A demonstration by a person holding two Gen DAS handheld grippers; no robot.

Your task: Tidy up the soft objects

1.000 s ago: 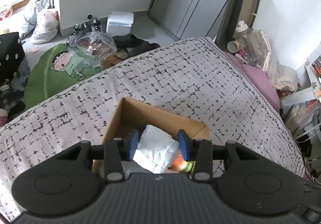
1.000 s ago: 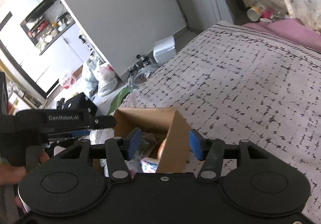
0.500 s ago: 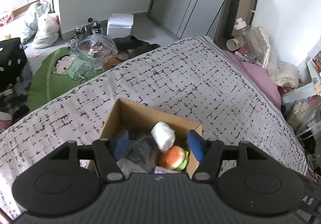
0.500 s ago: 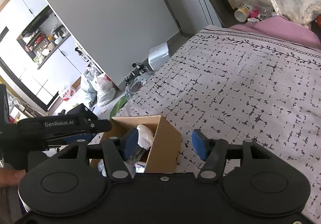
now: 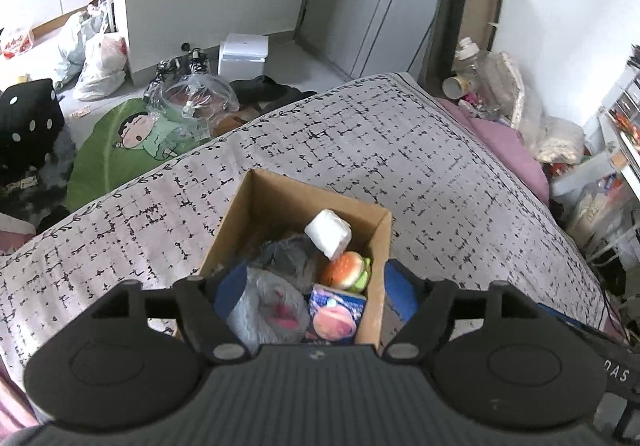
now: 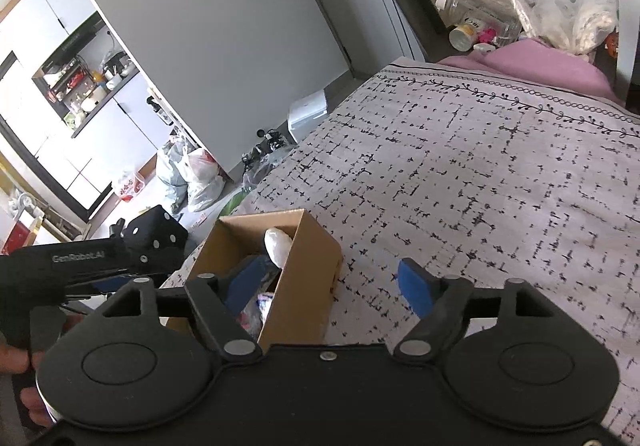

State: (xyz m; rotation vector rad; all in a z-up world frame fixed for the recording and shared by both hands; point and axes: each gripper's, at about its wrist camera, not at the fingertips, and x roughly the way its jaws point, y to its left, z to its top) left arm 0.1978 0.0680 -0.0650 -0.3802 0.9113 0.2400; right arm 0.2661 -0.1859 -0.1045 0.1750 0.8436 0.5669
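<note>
- Cardboard box [image 5: 256,202] on the bed cover [image 5: 400,150]: near end hidden by the left gripper [image 5: 316,292]; white roll [image 5: 328,233], burger toy [image 5: 346,271] and bagged items held inside.
- Left gripper and right gripper [image 6: 328,284]: jaws spread wide, nothing gripped.

One cardboard box [image 5: 378,242] – inside, one white tissue roll [image 5: 329,233], one burger toy [image 5: 345,271], one grey bag [image 5: 269,311], one blue packet [image 5: 335,313]

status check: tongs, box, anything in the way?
Left tongs open, empty, above cardboard box. Right tongs open, straddling box wall. White tissue pack in box. Nothing obstructing.
</note>
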